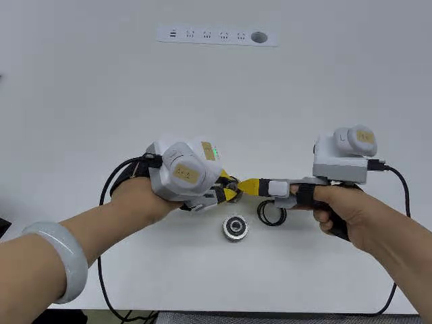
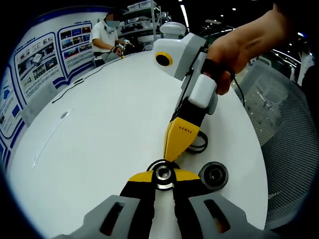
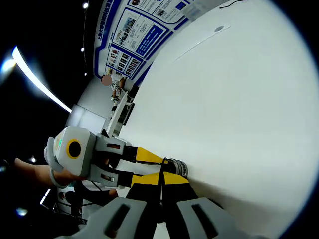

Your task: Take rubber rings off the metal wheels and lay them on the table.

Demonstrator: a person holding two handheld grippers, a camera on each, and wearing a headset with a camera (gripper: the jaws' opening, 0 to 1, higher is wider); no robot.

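The left tool is clamped on a metal wheel, steadying it off the bench. The right tool, jaws clenched, meets the wheel's rim, probably nipping its rubber ring, though the tips hide that. Loose rings lie beside a second wheel.

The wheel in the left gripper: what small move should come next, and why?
Probably draw the right gripper slowly away from the wheel, toward the loose rings on the table. The left gripper clamps the wheel, and the right one's closed tips touch its rim, so a pull may peel a ring off. Whether they grip rubber, I cannot tell.
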